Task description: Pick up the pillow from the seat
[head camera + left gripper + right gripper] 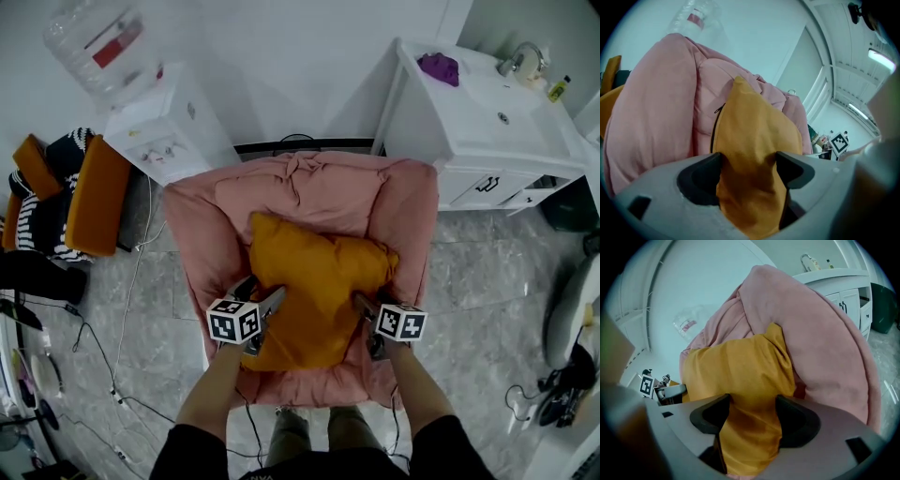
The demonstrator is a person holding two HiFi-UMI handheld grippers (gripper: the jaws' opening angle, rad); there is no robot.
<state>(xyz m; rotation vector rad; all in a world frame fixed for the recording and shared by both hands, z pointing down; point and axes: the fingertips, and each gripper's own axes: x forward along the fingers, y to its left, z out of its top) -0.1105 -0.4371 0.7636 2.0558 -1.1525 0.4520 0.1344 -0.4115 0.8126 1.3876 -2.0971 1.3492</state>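
An orange pillow (pixel 314 281) lies on the seat of a pink armchair (pixel 192 244), toward its near edge. The left gripper (pixel 264 305) and right gripper (pixel 364 311) flank its left and right sides. Both sets of jaws are spread wide, with pillow fabric between them.

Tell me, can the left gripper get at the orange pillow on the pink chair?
Likely yes: the pillow's edge lies between the left gripper's open fingers, and nothing on the chair blocks it.

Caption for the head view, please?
Jaws open, left gripper and right gripper straddle edges of the pillow on the pink armchair.
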